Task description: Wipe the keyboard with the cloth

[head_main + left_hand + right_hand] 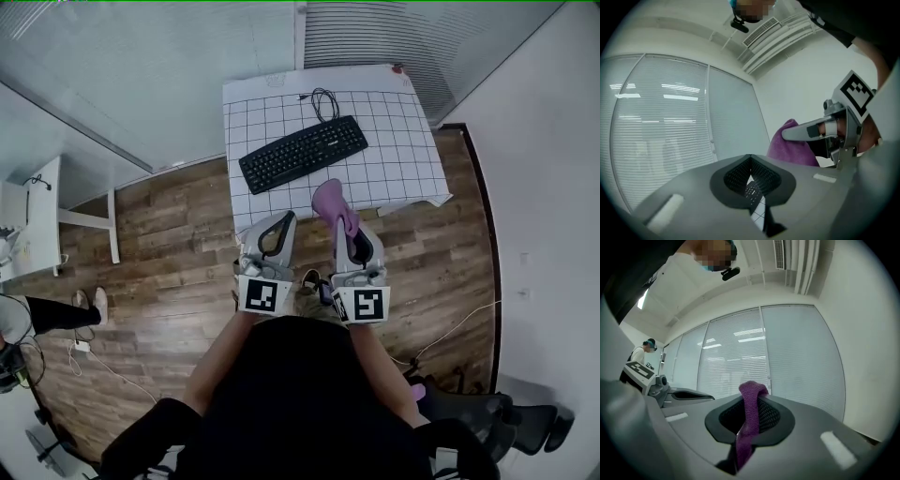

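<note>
Purple cloth point(333, 204) pinched in my right gripper point(349, 228), which I am holding short of the bench point(403, 173) | left gripper point(279, 225) closed, empty | keyboard point(303, 153) lying mid-bench, untouched | step: approach, I judge | next: reaching forward, lowering cloth onto keys

Black keyboard point(303, 153) lies slanted on the gridded table point(403, 169); purple cloth point(328, 199) (bunched) pinched in right gripper point(352, 228).

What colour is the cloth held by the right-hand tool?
Purple. The cloth shows best in the right gripper view, pinched in the right gripper.
</note>
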`<state>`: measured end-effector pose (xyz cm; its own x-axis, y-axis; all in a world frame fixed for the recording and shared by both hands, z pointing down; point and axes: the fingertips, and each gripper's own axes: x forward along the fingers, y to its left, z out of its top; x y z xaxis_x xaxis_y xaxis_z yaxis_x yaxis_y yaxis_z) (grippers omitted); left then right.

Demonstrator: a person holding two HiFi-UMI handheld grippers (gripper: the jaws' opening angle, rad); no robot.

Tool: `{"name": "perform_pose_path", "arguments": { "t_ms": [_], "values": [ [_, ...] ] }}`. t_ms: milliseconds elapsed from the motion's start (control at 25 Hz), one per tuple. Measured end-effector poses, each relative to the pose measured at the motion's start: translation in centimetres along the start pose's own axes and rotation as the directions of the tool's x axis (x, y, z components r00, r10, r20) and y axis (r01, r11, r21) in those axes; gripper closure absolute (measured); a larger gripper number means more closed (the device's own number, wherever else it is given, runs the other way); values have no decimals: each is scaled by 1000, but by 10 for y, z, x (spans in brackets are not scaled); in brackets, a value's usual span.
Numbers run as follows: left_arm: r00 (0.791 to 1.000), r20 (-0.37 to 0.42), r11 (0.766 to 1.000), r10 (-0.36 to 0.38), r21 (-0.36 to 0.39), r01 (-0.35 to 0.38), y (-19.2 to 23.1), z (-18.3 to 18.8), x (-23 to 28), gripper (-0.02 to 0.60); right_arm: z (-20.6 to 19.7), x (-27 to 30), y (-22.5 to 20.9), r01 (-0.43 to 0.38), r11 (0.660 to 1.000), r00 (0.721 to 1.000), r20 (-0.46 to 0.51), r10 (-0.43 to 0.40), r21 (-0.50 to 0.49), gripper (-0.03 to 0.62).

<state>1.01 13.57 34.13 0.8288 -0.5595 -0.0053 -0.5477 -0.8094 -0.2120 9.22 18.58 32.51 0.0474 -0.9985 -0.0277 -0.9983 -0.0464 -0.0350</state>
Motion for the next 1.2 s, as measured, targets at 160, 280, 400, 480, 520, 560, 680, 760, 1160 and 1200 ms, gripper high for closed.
{"name": "perform_pose_path", "arguments": {
  "t_ms": [160,280,400,480,520,560,680,760,1160,1200],
  "values": [
    [998,-32,999,50,-20,-50,3,-6,23,581,-1,18,-26,-41,999,999,-1,41,-10,559],
    [998,-25,998,61,2,-61,9,-3,35,583,-1,31,-43,-42,999,999,-10,42,-16,559],
    [996,-45,997,75,-14,-75,20,-8,46,583,-2,47,-62,-15,1000,1000,-14,15,-14,559],
    [996,-47,997,74,-18,-75,27,-13,55,583,-3,58,-73,1,1000,1000,-14,-2,-20,559],
    [997,-47,997,68,-20,-69,29,-15,60,582,-4,63,-78,8,1000,1000,-15,-9,-26,559],
    [997,-50,998,58,-27,-59,31,-19,65,582,-5,67,-83,16,999,1000,-16,-16,-33,559],
    [999,-47,999,10,-53,-12,34,-30,86,581,-2,82,-98,57,997,998,-22,-59,-57,559],
    [999,-16,999,-29,-38,28,35,-30,101,582,4,88,-107,91,993,995,-26,-93,-74,559],
    [990,44,990,-132,-36,134,39,-39,142,581,10,123,-147,172,971,982,-51,-183,-168,559],
    [991,39,991,-129,-42,130,41,-41,142,582,9,126,-148,173,970,981,-56,-185,-168,559]
  ]
}}
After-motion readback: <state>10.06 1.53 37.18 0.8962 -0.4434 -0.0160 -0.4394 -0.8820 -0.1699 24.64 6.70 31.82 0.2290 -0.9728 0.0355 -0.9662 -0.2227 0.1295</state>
